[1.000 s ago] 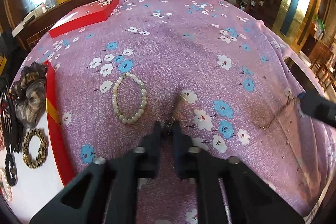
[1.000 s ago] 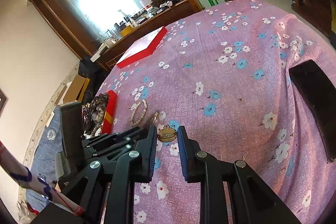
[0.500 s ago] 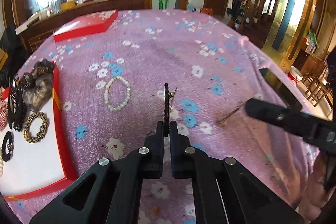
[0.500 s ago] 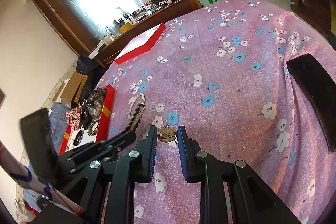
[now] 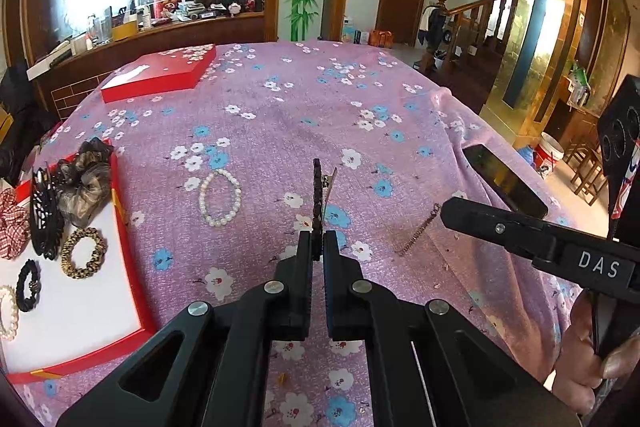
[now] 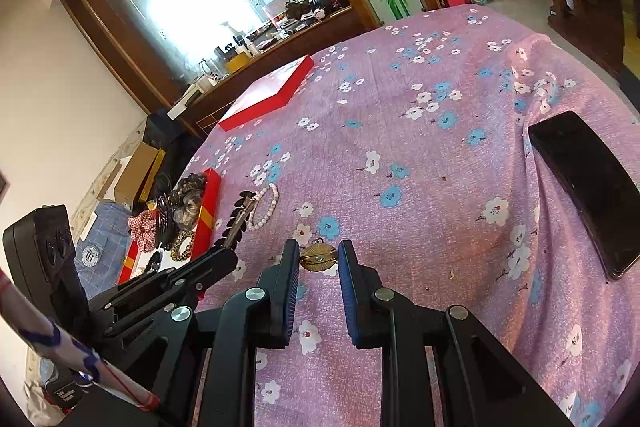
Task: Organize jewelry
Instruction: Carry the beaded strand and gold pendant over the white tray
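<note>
My left gripper [image 5: 317, 247] is shut on a black hair clip [image 5: 318, 201], which stands upright above the flowered purple cloth. From the right wrist view the same clip [image 6: 240, 215] sticks out of the left gripper [image 6: 226, 253]. My right gripper [image 6: 319, 263] is shut on a round gold pendant [image 6: 319, 259]. Its thin chain [image 5: 418, 231] trails from the right gripper [image 5: 446, 209] down to the cloth. A pearl bracelet [image 5: 220, 197] lies on the cloth left of the clip. The red tray [image 5: 134, 279] with a white floor sits at the left.
The tray holds scrunchies [image 5: 84, 175], a black claw clip [image 5: 44, 215], a gold band [image 5: 82, 253] and small hair ties. A red box lid [image 5: 160, 75] lies at the far left of the cloth. A black phone [image 6: 584, 191] lies at the right edge.
My left gripper has risen off the cloth with the hair clip, which now stands clear of it, and it has drawn back. The right gripper has stayed in place with the pendant.
</note>
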### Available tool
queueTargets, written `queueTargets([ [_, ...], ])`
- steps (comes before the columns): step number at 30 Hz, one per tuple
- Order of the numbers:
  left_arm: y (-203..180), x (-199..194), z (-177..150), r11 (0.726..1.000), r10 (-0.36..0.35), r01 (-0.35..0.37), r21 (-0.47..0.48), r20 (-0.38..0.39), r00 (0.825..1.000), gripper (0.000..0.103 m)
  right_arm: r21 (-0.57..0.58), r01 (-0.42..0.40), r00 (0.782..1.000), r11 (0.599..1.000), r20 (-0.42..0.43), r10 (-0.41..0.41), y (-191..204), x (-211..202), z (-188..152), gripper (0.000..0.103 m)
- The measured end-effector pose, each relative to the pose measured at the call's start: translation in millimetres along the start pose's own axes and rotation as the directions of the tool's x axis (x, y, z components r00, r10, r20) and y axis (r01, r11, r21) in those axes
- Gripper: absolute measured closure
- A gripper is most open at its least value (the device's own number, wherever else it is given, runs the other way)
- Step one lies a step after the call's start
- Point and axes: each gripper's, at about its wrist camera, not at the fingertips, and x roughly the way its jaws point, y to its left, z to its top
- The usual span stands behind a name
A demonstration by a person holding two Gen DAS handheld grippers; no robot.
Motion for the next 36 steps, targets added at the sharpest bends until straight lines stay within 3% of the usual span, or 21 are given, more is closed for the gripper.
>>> queueTargets([
  [22, 34.7, -30.5, 4.7, 0.997, 0.014, -0.01, -0.074, 0.057, 0.998, 0.099, -0.04, -0.015, 1.0, 0.999, -0.001, 0.015, 20.6, -1.9, 2.5, 0.082],
  [36, 110.7, -61.7, -12.4, 0.977, 0.087, -0.066, -0.203, 0.097, 0.992, 0.099, -0.086, -0.053, 0.997, 0.995, -0.065, 0.047, 52.4, 23.5, 5.0, 0.082],
])
